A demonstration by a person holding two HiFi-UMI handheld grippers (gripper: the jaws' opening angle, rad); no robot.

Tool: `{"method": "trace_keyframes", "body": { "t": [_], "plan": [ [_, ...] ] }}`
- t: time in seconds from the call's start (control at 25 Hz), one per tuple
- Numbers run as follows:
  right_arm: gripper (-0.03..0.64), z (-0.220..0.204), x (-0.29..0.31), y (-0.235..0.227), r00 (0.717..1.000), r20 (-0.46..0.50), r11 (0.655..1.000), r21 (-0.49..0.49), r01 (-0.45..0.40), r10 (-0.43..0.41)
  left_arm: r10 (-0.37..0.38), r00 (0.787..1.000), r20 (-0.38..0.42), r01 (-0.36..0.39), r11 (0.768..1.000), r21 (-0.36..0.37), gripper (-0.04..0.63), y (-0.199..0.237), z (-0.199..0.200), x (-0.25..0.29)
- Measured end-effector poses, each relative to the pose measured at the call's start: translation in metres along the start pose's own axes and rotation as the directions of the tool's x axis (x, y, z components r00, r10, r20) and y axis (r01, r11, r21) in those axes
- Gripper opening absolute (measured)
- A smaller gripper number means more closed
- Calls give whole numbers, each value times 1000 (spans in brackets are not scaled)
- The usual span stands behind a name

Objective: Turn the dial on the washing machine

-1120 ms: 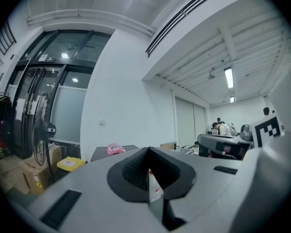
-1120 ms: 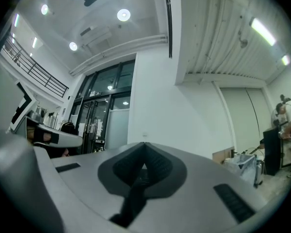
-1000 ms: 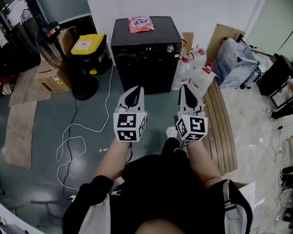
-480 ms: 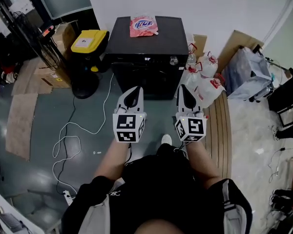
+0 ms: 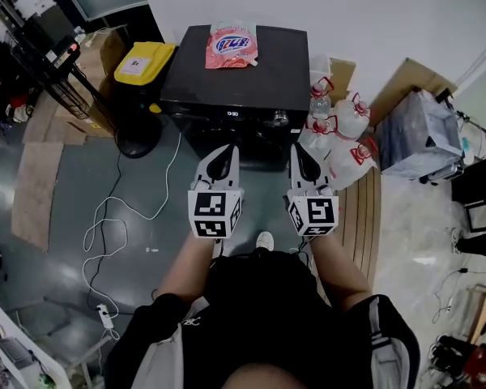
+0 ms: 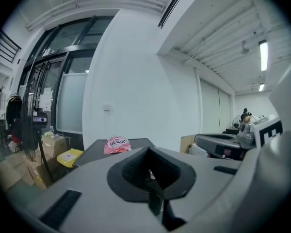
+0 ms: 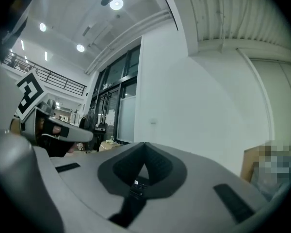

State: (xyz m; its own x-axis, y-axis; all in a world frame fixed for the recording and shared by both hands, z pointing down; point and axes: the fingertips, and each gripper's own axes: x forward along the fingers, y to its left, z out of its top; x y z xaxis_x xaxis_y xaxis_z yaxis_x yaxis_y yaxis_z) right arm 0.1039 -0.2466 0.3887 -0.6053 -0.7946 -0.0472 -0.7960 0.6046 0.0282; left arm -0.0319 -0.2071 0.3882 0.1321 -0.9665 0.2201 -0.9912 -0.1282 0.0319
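Observation:
The black washing machine stands against the white wall, with a pink detergent bag on its lid. Its silver dial sits at the right of the front panel, beside a small lit display. My left gripper and right gripper hang side by side in front of the machine, short of the panel and touching nothing. Both are shut and empty. The left gripper view shows the machine's lid and the pink bag past the left gripper. In the right gripper view, the right gripper hides most of the machine.
A yellow-lidded bin and a black round base stand left of the machine. Water jugs with red caps crowd its right side, above a wooden slat board. A white cable loops over the floor at left.
The view has moved closer to the washing machine, which now sits lower and larger in the head view. Both grippers stay shut and side by side.

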Motion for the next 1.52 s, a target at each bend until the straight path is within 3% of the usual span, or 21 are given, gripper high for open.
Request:
{"method": "trace_keyframes", "body": {
  "t": [0.4,0.6,0.72,0.8,1.0,1.12,1.24,1.36,1.52],
  "plan": [
    [0,-47,53,-18,988,-126,985,-138,-102,85,45,998,-42,-46,999,-25,9,26,-20,37],
    [21,-71,68,-12,972,-197,942,-282,-182,129,51,997,-63,-54,998,-44,9,37,-32,42],
    [156,-99,82,-10,932,-325,860,-418,-292,159,55,997,-61,-59,997,-59,9,42,-33,46],
    [158,-117,92,-13,912,-387,786,-518,-339,138,65,996,-61,-69,995,-69,9,47,-34,47],
    [155,-163,116,-22,897,-435,504,-758,-414,82,76,994,-78,-82,994,-77,9,51,-38,53],
    [155,-193,125,-24,881,-468,344,-817,-463,72,86,993,-76,-92,993,-80,9,53,-38,52],
    [156,-222,132,-29,859,-509,224,-832,-508,59,108,991,-83,-115,990,-83,9,56,-40,49],
    [166,-248,140,-38,840,-541,161,-827,-539,35,134,986,-104,-143,985,-94,9,61,-47,48],
    [169,-271,151,-47,828,-561,158,-819,-551,-21,157,979,-129,-173,977,-127,9,67,-62,48]
  ]
}}
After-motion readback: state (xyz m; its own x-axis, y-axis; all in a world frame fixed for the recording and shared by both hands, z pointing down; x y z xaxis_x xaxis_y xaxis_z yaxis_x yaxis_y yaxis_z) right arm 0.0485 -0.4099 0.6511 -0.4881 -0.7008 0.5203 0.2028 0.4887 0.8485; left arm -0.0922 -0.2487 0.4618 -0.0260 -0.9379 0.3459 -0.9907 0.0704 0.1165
